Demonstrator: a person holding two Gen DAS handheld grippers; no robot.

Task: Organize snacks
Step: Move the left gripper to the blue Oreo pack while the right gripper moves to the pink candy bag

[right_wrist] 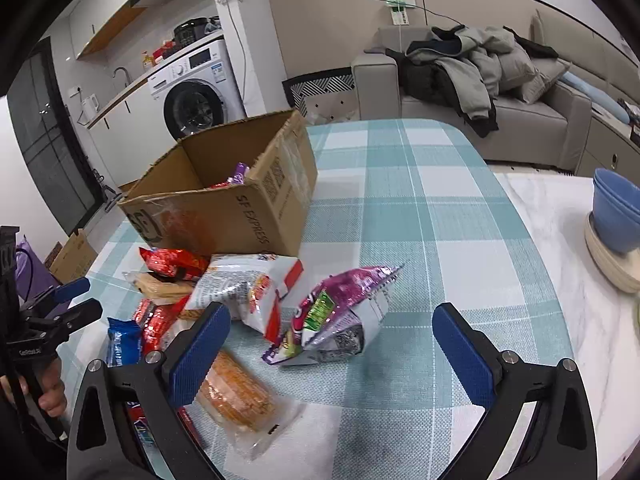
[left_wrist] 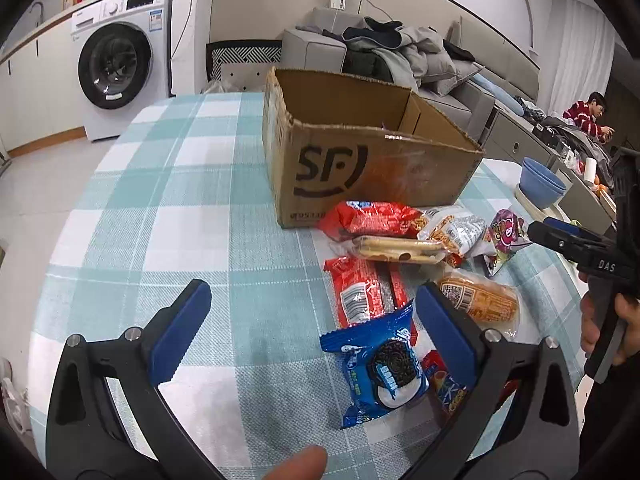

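Several snack packets lie heaped on the checked tablecloth [left_wrist: 168, 216] at lower centre of both views, just before the open cardboard box [left_wrist: 360, 168]: a blue cookie pack [left_wrist: 380, 368], red wrappers [left_wrist: 360, 296], a clear-wrapped orange bun [right_wrist: 236, 392] and a crumpled purple bag [right_wrist: 340, 312]. Left gripper [left_wrist: 312, 332] hangs low with jaws spread, empty, beside the cookie pack. Right gripper [right_wrist: 332, 356] is likewise wide apart, the purple bag lying between its blue pads, untouched.
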